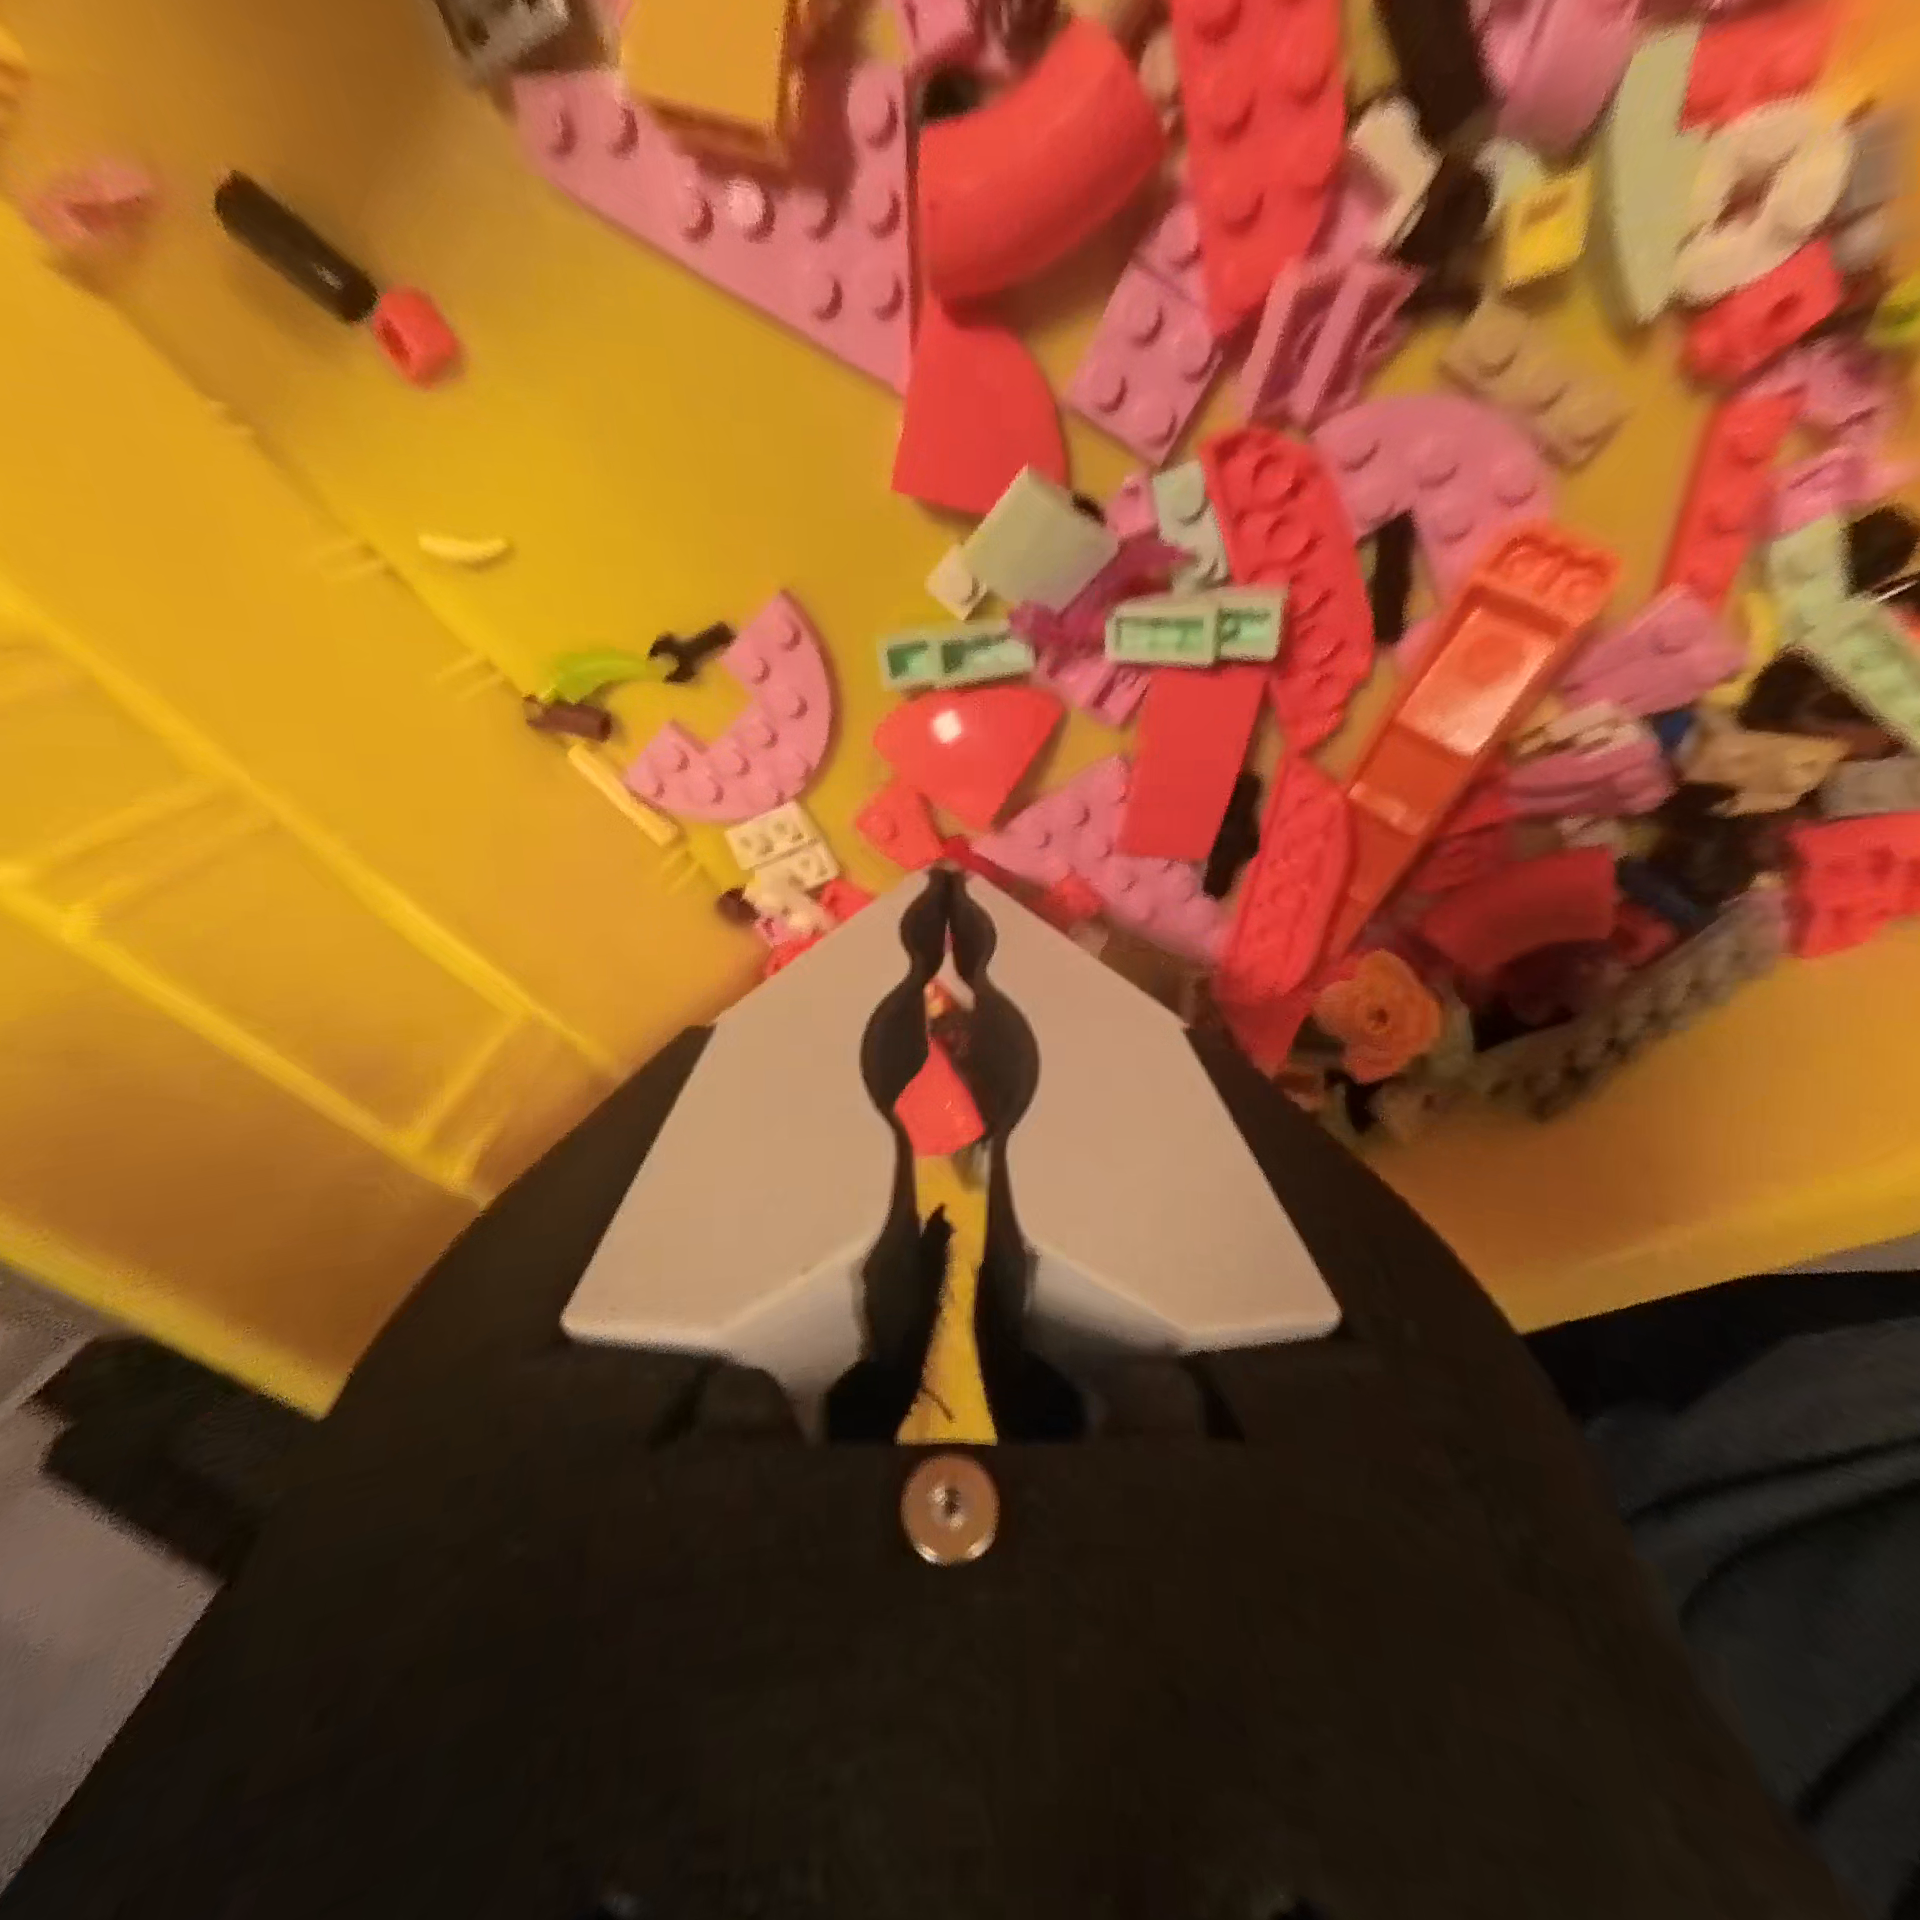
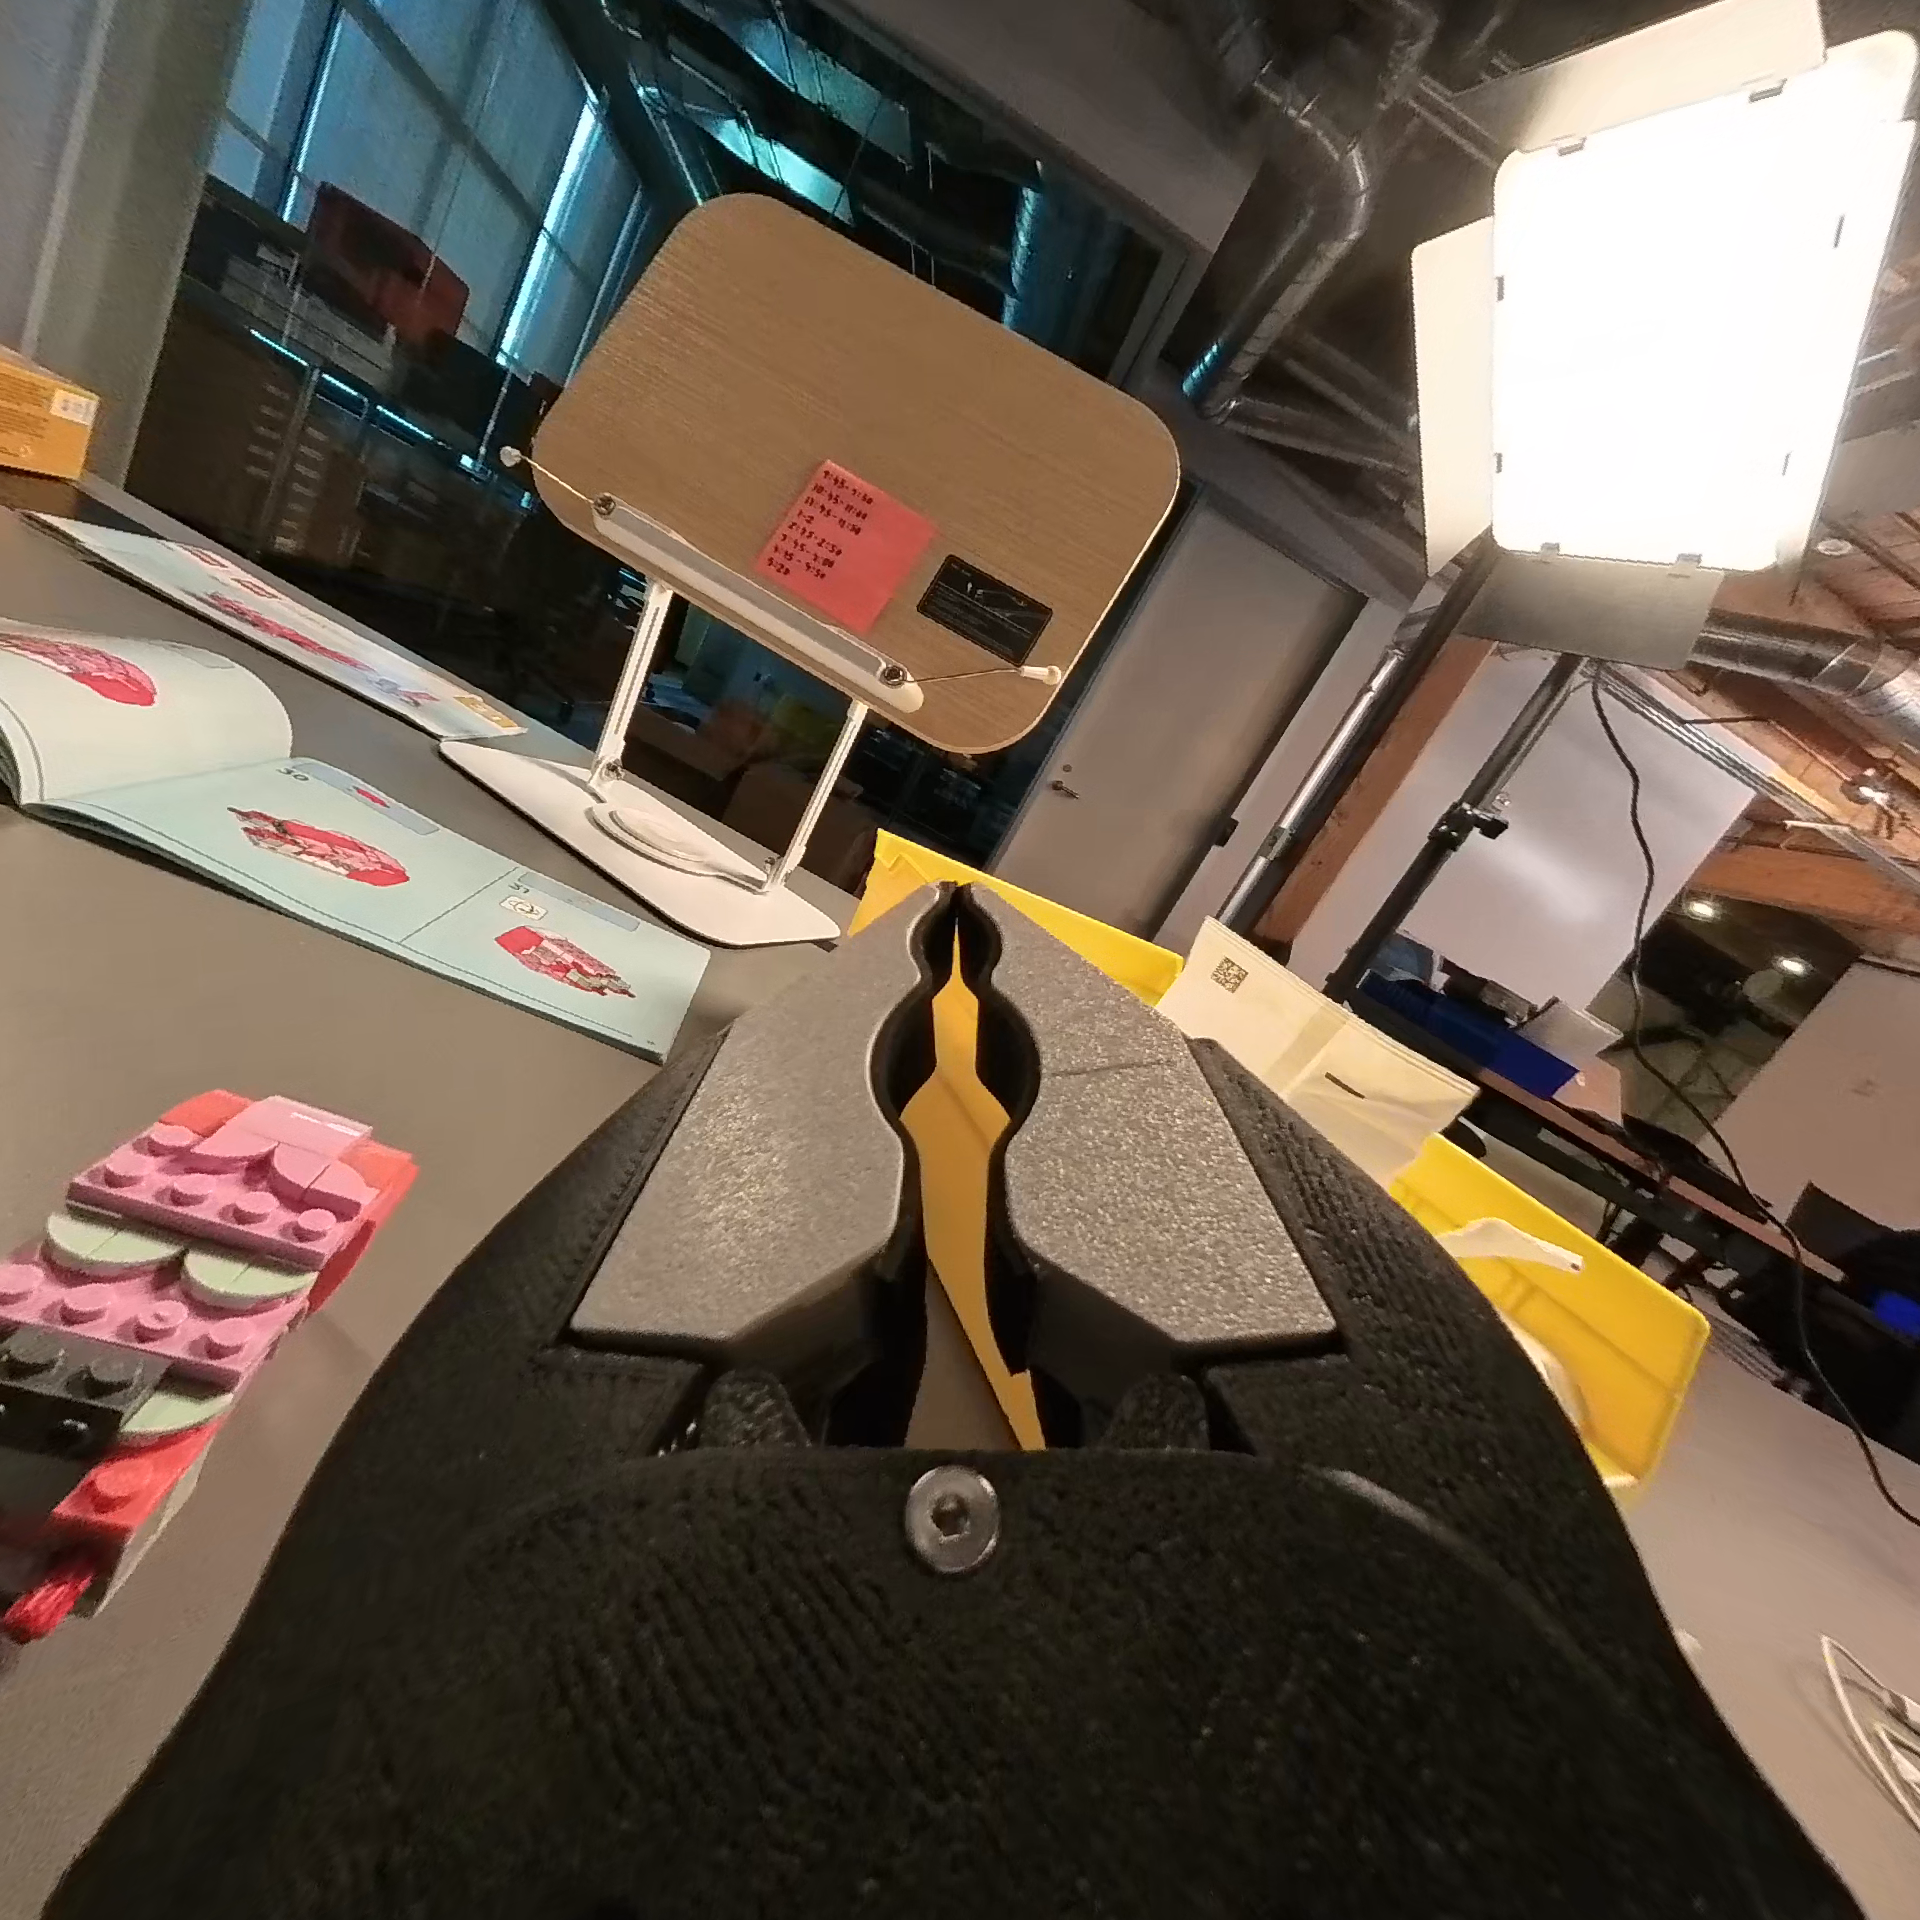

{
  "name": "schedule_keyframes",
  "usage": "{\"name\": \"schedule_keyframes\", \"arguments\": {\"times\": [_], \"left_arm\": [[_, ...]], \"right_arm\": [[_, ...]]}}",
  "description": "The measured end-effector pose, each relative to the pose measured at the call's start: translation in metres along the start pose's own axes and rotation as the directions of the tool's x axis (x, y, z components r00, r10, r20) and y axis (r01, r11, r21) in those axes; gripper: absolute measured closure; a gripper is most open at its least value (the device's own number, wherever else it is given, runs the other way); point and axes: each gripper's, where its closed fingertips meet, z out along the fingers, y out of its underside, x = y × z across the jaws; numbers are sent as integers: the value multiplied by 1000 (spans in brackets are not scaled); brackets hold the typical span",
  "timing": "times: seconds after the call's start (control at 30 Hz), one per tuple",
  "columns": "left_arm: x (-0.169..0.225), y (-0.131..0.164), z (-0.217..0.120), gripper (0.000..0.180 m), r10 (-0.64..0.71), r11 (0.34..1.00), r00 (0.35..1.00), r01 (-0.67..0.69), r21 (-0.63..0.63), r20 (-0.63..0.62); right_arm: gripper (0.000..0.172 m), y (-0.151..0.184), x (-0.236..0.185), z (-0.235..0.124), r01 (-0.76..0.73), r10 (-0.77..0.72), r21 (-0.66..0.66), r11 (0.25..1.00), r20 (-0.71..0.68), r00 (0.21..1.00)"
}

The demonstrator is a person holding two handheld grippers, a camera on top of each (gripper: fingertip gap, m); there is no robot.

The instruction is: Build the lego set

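The left gripper (image 1: 940, 883) is pinching a thin red piece (image 1: 971, 854) at its tips above the brick pile (image 1: 1351, 623), while the right gripper (image 2: 954, 896) is hovering closed and empty, so lifting slowly seems wise.

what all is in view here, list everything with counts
yellow bin: one, yellow, under the left gripper
loose bricks: many, pink, red, mint, orange, heaped in the bin
brick model: one, pink, red, mint, black, on the grey table
booklets: two, pale blue, on the table
book stand: one, wood and white, behind the booklets
studio light: one, white, upper right
left gripper: one, shut, tips among red bricks
right gripper: one, shut, nothing held
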Motion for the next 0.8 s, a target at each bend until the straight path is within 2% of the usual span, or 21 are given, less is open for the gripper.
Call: {"name": "schedule_keyframes", "arguments": {"times": [0.07, 0.2, 0.37, 0.57, 0.8], "left_arm": [[3, -9, 1, 180, -25, 998, 999, 28, 50, -47], [0, -16, 0, 179, -55, 995, 996, 60, 80, -64], [3, -2, -3, 176, -47, 999, 996, 47, 3, -81], [4, -4, -1, 169, -88, 996, 989, 88, -3, -116], [3, 5, 3, 170, -78, 995, 994, 74, -64, -73]], "right_arm": [[172, 0, -2, 0, 2, -2, -3, 1000, 7, 1000], [172, 2, -3, 1, 2, -2, -9, 1000, 17, 1000], [172, 2, -4, 1, -4, 4, -14, 1000, 24, 1000], [172, 3, -9, 1, -4, 5, -18, 1000, 49, 999], [172, 2, -9, 1, -5, 5, -17, 1000, 52, 999]]}}
